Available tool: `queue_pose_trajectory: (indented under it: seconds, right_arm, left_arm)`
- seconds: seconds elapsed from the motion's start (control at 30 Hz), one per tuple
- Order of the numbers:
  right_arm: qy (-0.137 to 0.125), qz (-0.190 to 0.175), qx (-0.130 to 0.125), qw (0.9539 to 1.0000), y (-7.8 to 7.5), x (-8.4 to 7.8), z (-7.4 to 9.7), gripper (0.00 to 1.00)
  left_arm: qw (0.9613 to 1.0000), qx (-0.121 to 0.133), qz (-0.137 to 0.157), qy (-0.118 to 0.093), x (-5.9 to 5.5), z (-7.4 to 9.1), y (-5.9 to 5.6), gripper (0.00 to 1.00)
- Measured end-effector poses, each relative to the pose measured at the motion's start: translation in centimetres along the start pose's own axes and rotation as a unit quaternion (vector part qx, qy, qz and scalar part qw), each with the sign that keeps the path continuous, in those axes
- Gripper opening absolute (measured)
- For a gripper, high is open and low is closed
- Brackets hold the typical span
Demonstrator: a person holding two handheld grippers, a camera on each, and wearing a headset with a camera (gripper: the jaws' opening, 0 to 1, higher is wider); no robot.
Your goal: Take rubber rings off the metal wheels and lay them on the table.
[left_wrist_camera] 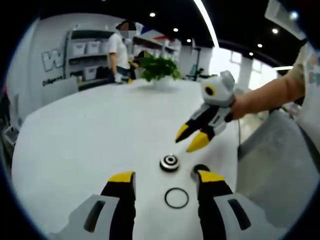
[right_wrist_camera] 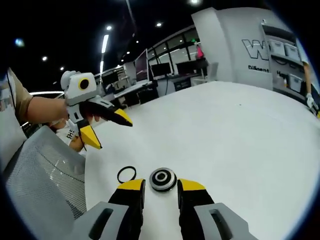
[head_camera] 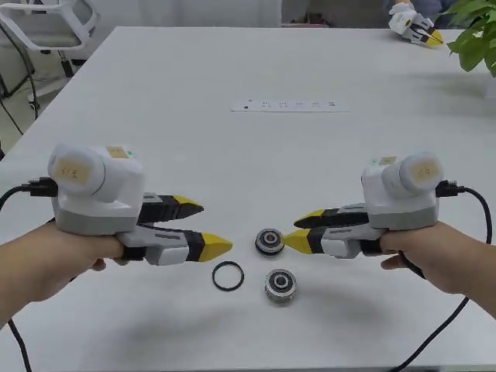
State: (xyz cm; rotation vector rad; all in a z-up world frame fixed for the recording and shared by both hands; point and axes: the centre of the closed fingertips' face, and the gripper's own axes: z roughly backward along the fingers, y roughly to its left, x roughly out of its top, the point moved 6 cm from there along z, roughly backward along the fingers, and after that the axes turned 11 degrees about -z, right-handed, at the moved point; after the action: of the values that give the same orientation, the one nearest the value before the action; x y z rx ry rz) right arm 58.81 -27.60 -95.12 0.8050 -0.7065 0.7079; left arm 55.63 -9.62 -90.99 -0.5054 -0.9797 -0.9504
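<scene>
The far wheel (head_camera: 270, 241) and near wheel (head_camera: 280, 284) are laid flat on the table (head_camera: 232, 70), axles pointing up. A loose ring (head_camera: 228, 276) is laid flat just left of the near wheel. The left gripper (head_camera: 211, 226) is held pointing right, jaws wide apart and empty. The right gripper (head_camera: 292, 232) is pointed left, jaws slightly parted and empty, tips just beside the far wheel.

Ring (head_camera: 228, 277) left of wheels (head_camera: 280, 284), seemingly apart
</scene>
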Motion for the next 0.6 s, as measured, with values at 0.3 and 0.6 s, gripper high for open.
queue_pose_trajectory:
  seconds: [0.3,0.6]
  right_arm:
    - [0.006,0.007,-0.009,0.9999,-0.8,-0.5,-0.2,0.25]
    - [0.011,0.014,-0.014,0.9997,-1.0,-0.9,-0.7,0.3]
  left_arm:
    - [0.9999,-0.009,-0.002,0.006,0.0,-1.4,0.2,0.48]
    - [0.9998,-0.019,-0.004,0.011,-0.1,-2.8,0.3,0.45]
